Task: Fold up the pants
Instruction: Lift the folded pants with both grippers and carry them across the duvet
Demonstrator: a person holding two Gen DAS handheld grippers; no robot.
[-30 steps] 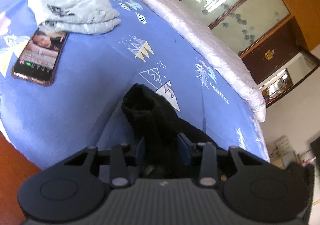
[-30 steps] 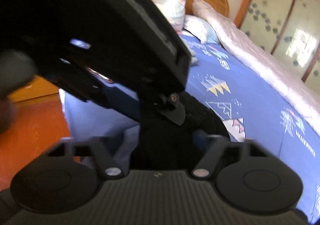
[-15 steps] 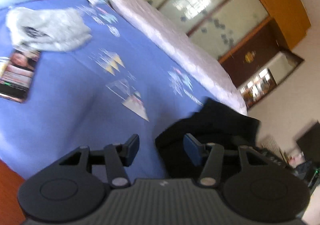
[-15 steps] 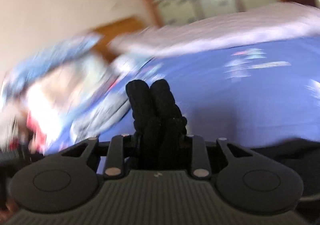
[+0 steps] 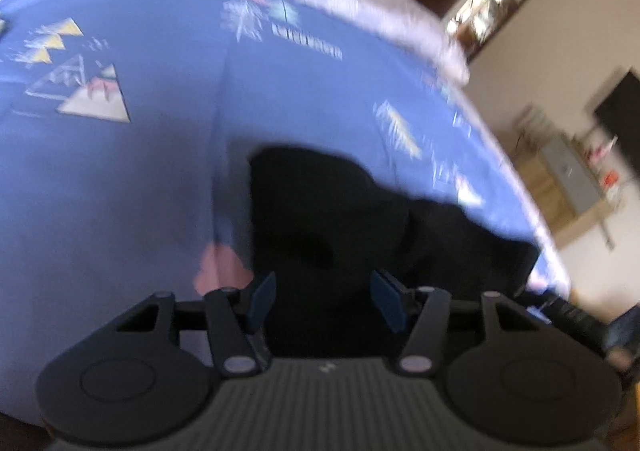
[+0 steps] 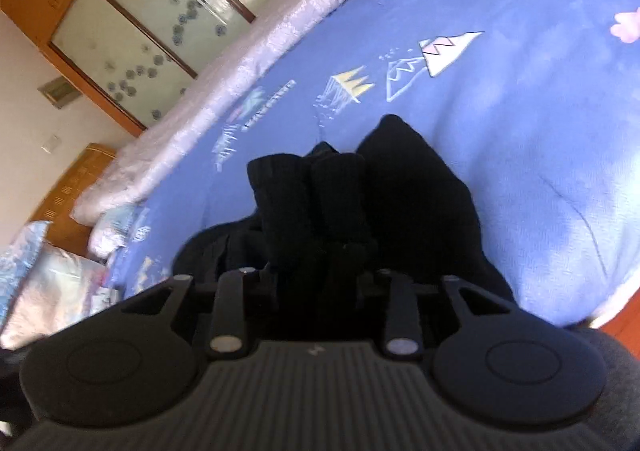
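A wide bed fills both wrist views, covered by a blue sheet (image 5: 152,179) printed with small mountain and triangle drawings. A pale quilted blanket (image 6: 248,63) lies rolled along the bed's far edge, running from about nine o'clock up to one o'clock in the right wrist view. Behind it stands a wooden wardrobe (image 6: 132,23) with frosted, flower-patterned panels.

The black pants (image 5: 340,219) lie bunched on the sheet at the centre of the left wrist view, spreading toward three o'clock, near the bed's edge. The picture is motion-blurred.

The left gripper (image 5: 324,301) sits at six o'clock, its jaws opening; the blue pads (image 5: 262,297) stand apart on either side of black cloth without pressing it.

The right gripper (image 6: 318,283), also at six o'clock, has its jaws opening, with two ribbed black cuffs (image 6: 312,203) of the pants standing up between them. Whether the pads still press the cloth cannot be told, since it hides them.
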